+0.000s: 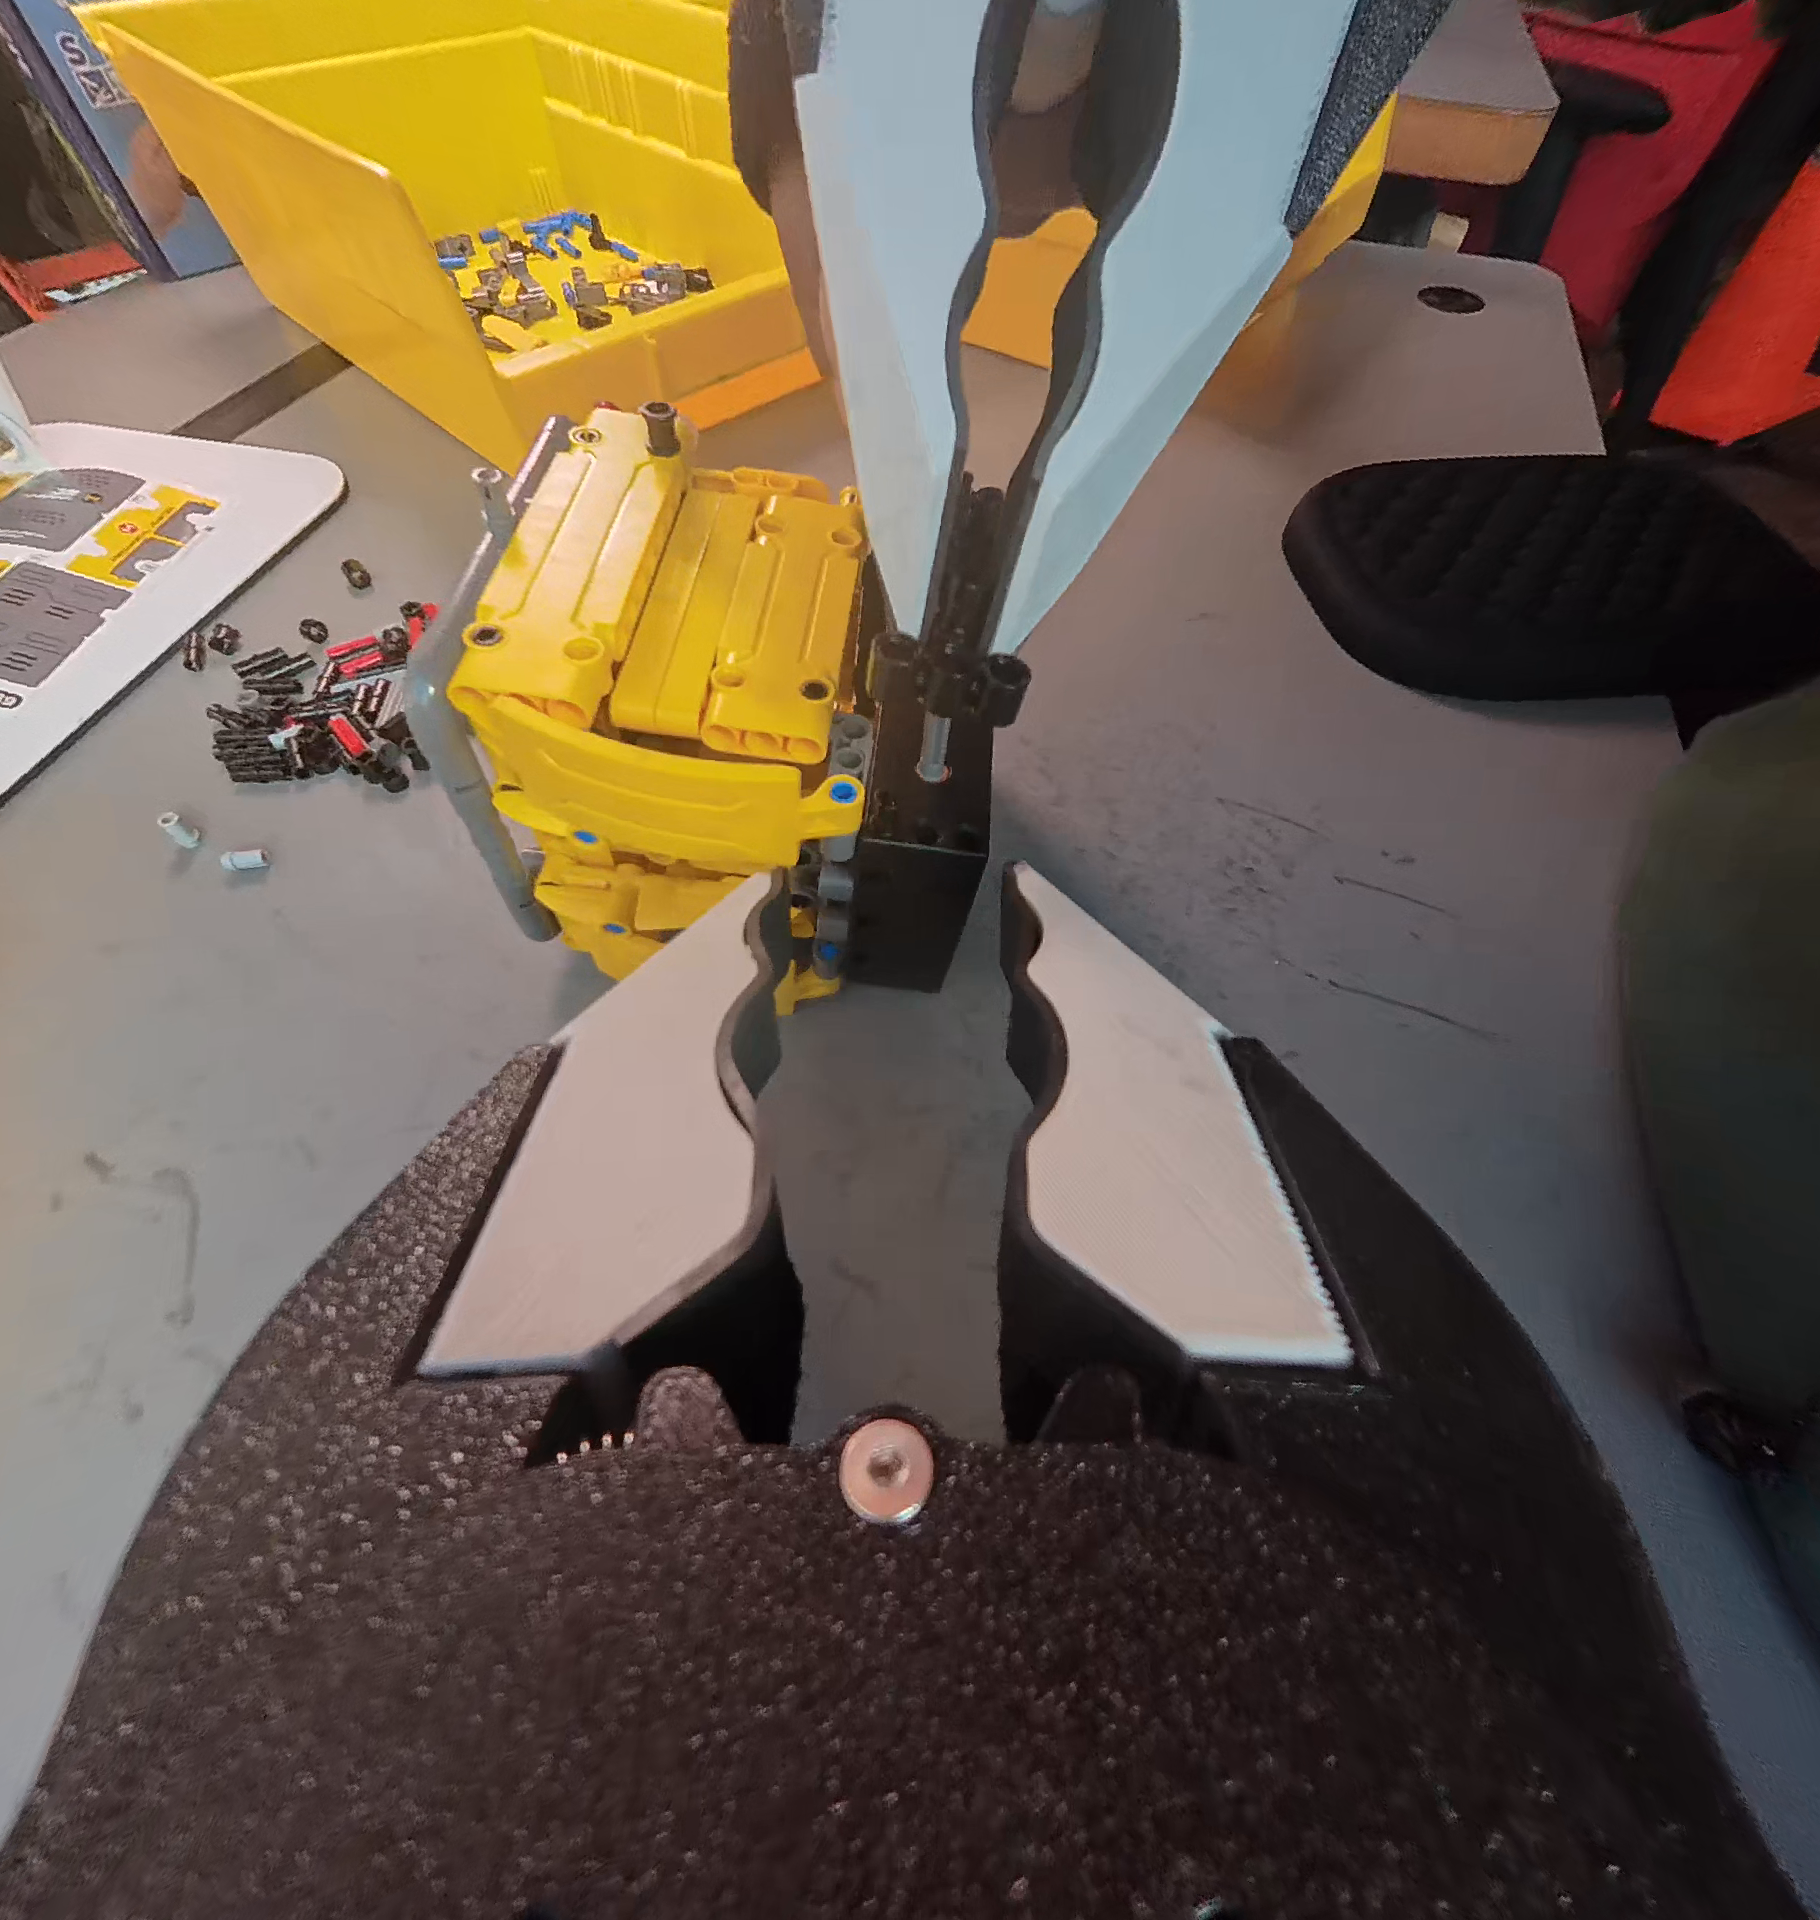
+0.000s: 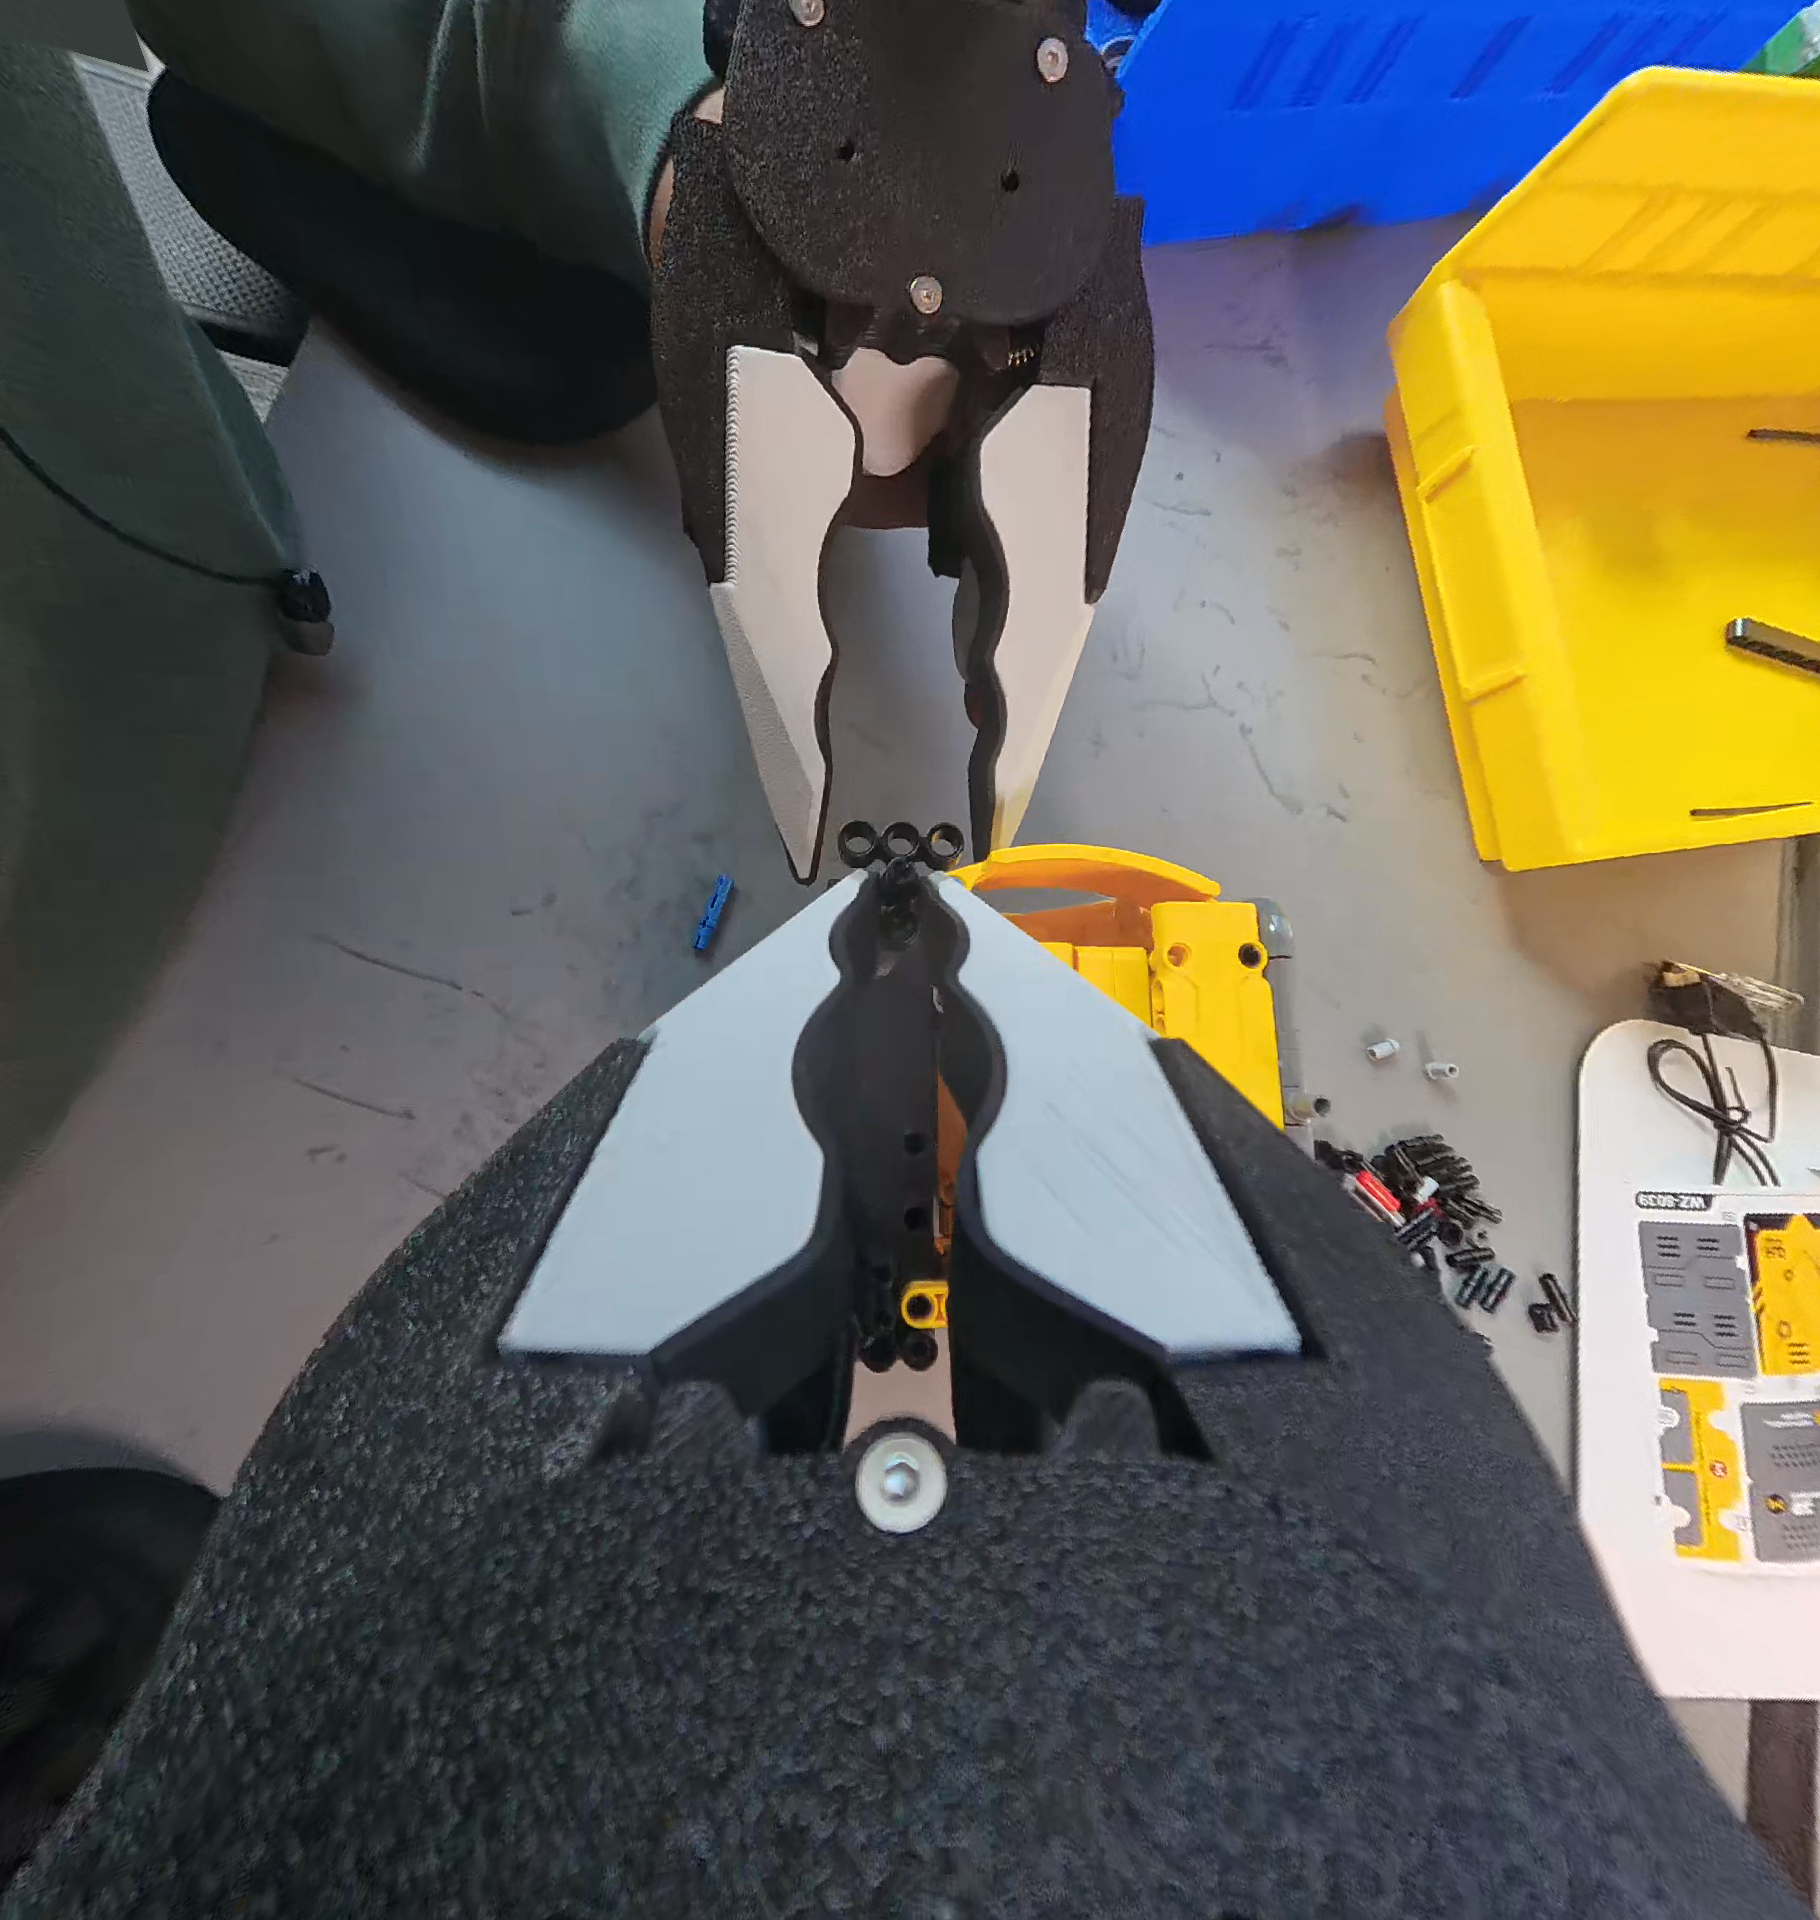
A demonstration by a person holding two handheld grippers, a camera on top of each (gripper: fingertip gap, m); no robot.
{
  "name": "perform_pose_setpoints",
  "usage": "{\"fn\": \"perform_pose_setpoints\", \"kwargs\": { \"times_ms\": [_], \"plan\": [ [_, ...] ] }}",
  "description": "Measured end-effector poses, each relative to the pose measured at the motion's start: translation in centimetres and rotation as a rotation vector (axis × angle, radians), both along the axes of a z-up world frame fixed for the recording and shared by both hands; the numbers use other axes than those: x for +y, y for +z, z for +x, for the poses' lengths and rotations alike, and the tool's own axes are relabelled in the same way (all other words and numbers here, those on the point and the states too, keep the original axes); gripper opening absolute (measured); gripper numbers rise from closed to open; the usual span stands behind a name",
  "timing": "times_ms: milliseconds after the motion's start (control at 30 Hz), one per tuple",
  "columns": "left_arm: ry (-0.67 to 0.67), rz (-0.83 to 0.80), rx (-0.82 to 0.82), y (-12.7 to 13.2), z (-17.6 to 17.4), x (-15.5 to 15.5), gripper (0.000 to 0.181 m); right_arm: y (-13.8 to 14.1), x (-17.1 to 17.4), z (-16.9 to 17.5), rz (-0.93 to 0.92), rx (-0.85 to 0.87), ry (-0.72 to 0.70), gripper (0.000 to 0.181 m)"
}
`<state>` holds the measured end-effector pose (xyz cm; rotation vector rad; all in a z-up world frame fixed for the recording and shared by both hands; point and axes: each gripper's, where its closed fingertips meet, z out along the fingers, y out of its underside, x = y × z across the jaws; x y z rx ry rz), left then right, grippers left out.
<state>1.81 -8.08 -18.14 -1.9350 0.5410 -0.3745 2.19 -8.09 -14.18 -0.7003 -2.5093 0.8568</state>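
Yellow-and-black brick-built model (image 1: pixel 698 717) stands near the middle of the grey counter (image 1: pixel 1249 883), its black block side facing the left gripper (image 1: pixel 890 914). That gripper's fingers are spread apart and grasp nothing; their tips flank the lower corner of the model's black block, the left tip touching or just beside the yellow part. The right gripper (image 2: pixel 890 883) comes down from above with its fingers clenched on a black perforated beam assembly (image 2: pixel 901 847), whose three-holed end hangs directly over the top of the black block, a grey axle pointing down toward it. Whether the axle is already seated I cannot tell; the beam looks not yet pressed home. Toward the counter's left edge lie a heap of loose black and red pins (image 1: pixel 314 717) and a sticker sheet (image 1: pixel 54 582). A yellow parts bin (image 1: pixel 470 208) sits along the far edge.
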Motion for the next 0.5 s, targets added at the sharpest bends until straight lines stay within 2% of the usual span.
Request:
{"fn": "perform_pose_setpoints", "kwargs": {
  "times_ms": [133, 333, 500],
  "plan": [
    [-0.013, -0.025, -0.012, -0.8, 0.3, 0.1, 0.038, -0.2, 0.1, -0.1, -0.038, -0.015, -0.041, 0.006],
    [-0.010, -0.036, -0.008, -1.2, 0.3, 0.2, 0.036, -2.3, 0.6, 0.2, -0.040, -0.012, -0.098, 0.006],
    [-0.003, -0.037, -0.005, -1.2, 0.2, 0.3, 0.034, -2.4, 0.6, 0.2, -0.034, -0.002, -0.099, 0.007]
  ]
}}
